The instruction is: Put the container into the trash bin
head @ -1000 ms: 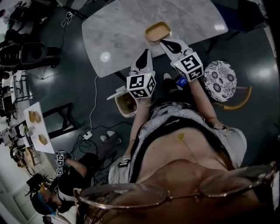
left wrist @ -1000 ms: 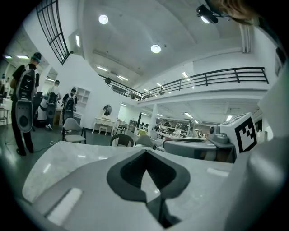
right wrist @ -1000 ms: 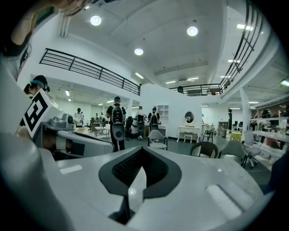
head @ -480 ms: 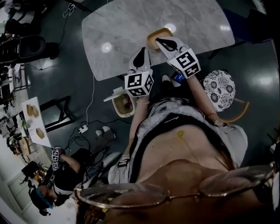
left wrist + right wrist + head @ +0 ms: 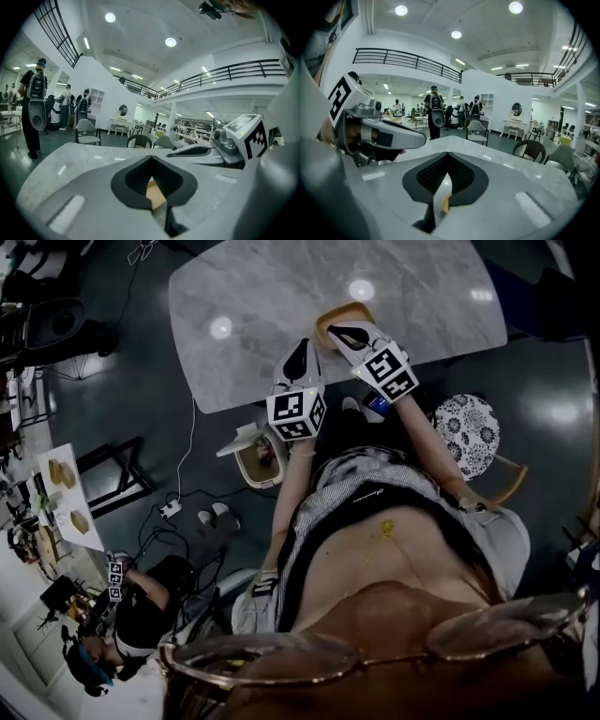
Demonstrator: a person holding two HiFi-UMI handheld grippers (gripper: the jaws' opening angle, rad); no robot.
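A shallow tan container [image 5: 343,313] lies on the marble table [image 5: 253,315], close to its near edge. My right gripper [image 5: 334,331] reaches over the container's near rim with its jaws together; whether it touches the rim I cannot tell. In the right gripper view the gripper [image 5: 447,157] is shut, and a sliver of tan container [image 5: 446,204] shows through the slit. My left gripper [image 5: 302,351] hovers at the table edge just left of the container, shut and holding nothing. In its own view the left gripper [image 5: 151,159] frames a bit of the container [image 5: 154,192]. The trash bin [image 5: 255,457] stands on the floor below, lid up.
A patterned round stool [image 5: 467,427] stands at the right of the table. A cable and power strip [image 5: 171,510] lie on the floor to the left. Another person [image 5: 141,610] crouches at lower left. Chairs [image 5: 478,129] and people [image 5: 435,112] stand beyond the table.
Both grippers have moved forward over the table edge. The right one went from short of the container to over its near rim. The container has not moved on the table.
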